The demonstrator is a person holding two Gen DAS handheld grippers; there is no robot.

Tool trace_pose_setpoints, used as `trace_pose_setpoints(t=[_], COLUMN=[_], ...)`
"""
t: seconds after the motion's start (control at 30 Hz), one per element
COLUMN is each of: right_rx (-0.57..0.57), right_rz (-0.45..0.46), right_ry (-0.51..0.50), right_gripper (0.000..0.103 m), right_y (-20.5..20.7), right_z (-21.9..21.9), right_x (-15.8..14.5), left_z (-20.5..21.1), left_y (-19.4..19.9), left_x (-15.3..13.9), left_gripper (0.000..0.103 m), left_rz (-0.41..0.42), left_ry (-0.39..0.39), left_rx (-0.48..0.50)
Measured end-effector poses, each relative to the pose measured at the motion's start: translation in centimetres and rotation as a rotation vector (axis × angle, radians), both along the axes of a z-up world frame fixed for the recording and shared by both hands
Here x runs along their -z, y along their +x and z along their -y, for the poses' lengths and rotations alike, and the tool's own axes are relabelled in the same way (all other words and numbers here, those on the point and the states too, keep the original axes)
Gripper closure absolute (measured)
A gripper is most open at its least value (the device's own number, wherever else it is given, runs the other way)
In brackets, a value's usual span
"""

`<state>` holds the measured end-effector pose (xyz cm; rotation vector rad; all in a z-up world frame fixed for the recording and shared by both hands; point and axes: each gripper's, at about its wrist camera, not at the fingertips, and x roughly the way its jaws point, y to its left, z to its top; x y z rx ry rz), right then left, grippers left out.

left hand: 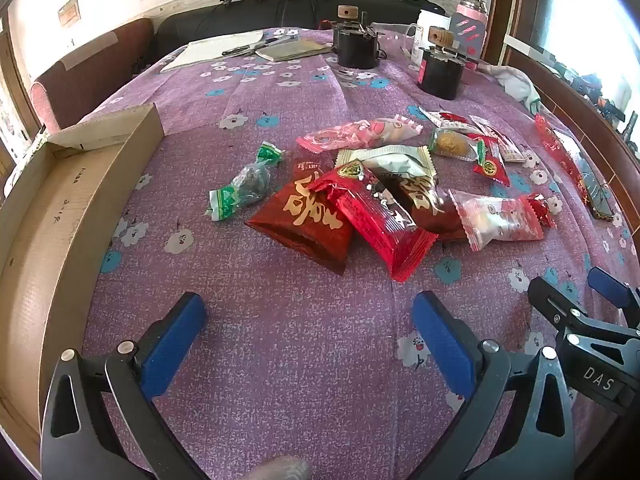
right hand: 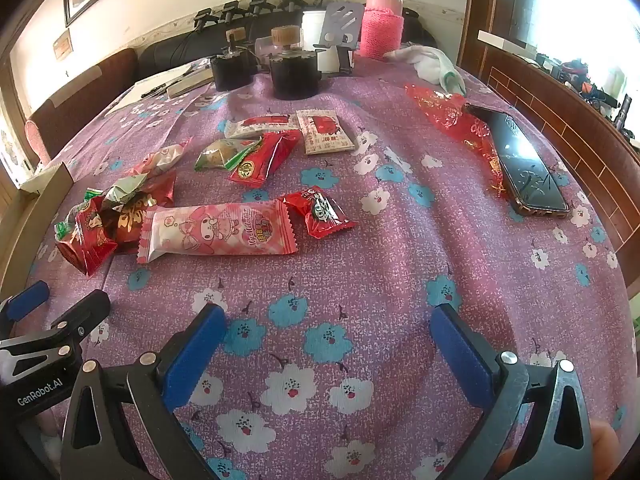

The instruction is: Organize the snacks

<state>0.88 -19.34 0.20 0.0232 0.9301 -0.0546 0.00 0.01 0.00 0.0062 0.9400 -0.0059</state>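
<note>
- Left hand-held gripper (left hand: 308, 334) hangs over bare purple cloth, jaws spread wide, nothing between them.
- Right hand-held gripper (right hand: 328, 344) likewise gapes empty, low over the flowered cloth.
- Just beyond both, the snacks (left hand: 360, 200) lie scattered mid-bench, heaped and overlapping; the pink packet (right hand: 218, 232) sits nearest the right one, a little left of it.
- Far left, the cardboard box (left hand: 56, 216) looks empty as far as it shows.
- Judging from that, sorting has barely begun; every packet seems left to move.

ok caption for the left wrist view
Open left gripper above a flowered tablecloth, snack packets ahead, cardboard box alongside.
</note>
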Motion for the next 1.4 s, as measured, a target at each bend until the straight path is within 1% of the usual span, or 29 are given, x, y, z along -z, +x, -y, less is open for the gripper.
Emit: trace_pose_setpoints(t=[0.67, 0.8, 0.9, 1.0, 1.1, 1.17, 1.23, 1.33, 1.4], right_rx=[0.0, 0.0, 0.0, 0.001, 0.009, -0.024, -0.039, -0.068, -0.095], right_rz=[0.0, 0.0, 0.0, 0.0, 0.0, -0.007, -0.026, -0.063, -0.07], right_ry=[0.001, 0.001, -0.002, 0.004, 0.006, 0.006, 0.02, 0.018, 0.012], right_gripper=[0.0, 0.0, 0.0, 0.0, 0.0, 0.0, 0.0, 0.0, 0.0], right_y=[0.0, 0.0, 0.0, 0.1, 0.0, -0.4, -0.4, -0.7, -1.1], right_z=[0.0, -0.1, -0.2, 0.1, 0.4, 0.3, 0.3, 0.0, -0.2], right_x=[0.0, 0.0, 0.0, 0.0, 0.0, -0.1, -0.1, -0.1, -0.1], left_z=[0.0, -0.1, -0.3, 0.0, 0.0, 0.0, -0.4, -0.5, -0.5], left_y=[0.0, -0.1, -0.1, -0.2, -1.8, -2.2, -2.6, -3.1, -3.2], left_x=[0.0, -0.1, -0.2, -0.3, -0.3, -0.3, -0.3, -0.4, -0.4], left_gripper=[0.0, 0.0, 0.0, 0.0, 0.0, 0.0, 0.0, 0.0, 0.0], left_rz=[-0.001, -0.03, -0.06, -0.066, -0.055, -0.056, -0.067, -0.068, -0.068], left_ry=[0.001, -0.005, 0.001, 0.013, 0.026, 0.03, 0.003, 0.002, 0.005], left_rx=[0.002, 0.039, 0.048, 0.054, 0.068, 0.081, 0.086, 0.106, 0.112])
